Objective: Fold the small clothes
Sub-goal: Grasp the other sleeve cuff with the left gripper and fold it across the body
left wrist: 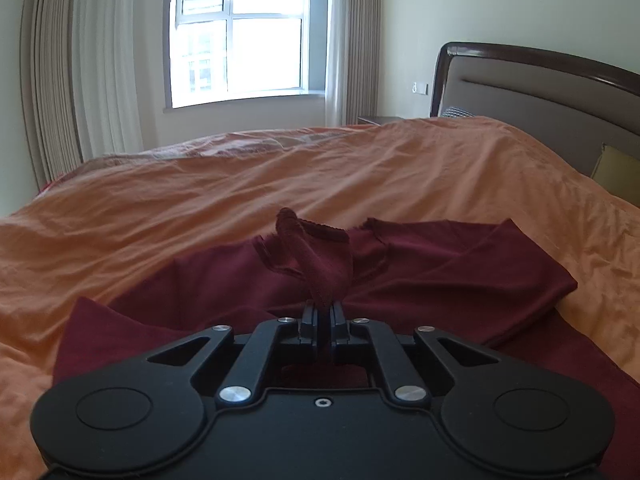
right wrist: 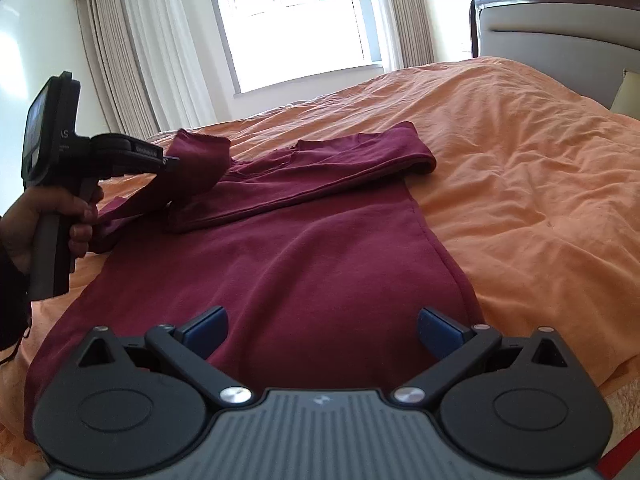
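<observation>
The left tongs (left wrist: 324, 310) pinch the maroon shirt's sleeve (right wrist: 192, 164); it should land flat across the chest. The right tongs (right wrist: 320, 330) gape wide, empty.

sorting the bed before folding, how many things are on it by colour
Maroon: 1, the shirt, one sleeve pinched in the left gripper
Orange: 1, the bedspread
Yellow-green: 1, the pillow by the headboard
Total: 3

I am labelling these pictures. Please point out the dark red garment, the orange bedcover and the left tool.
dark red garment (right wrist: 304, 280), right wrist view, flat body.
orange bedcover (right wrist: 520, 152), right wrist view, bare part.
left tool (left wrist: 323, 312), left wrist view, between fingertips.
</observation>
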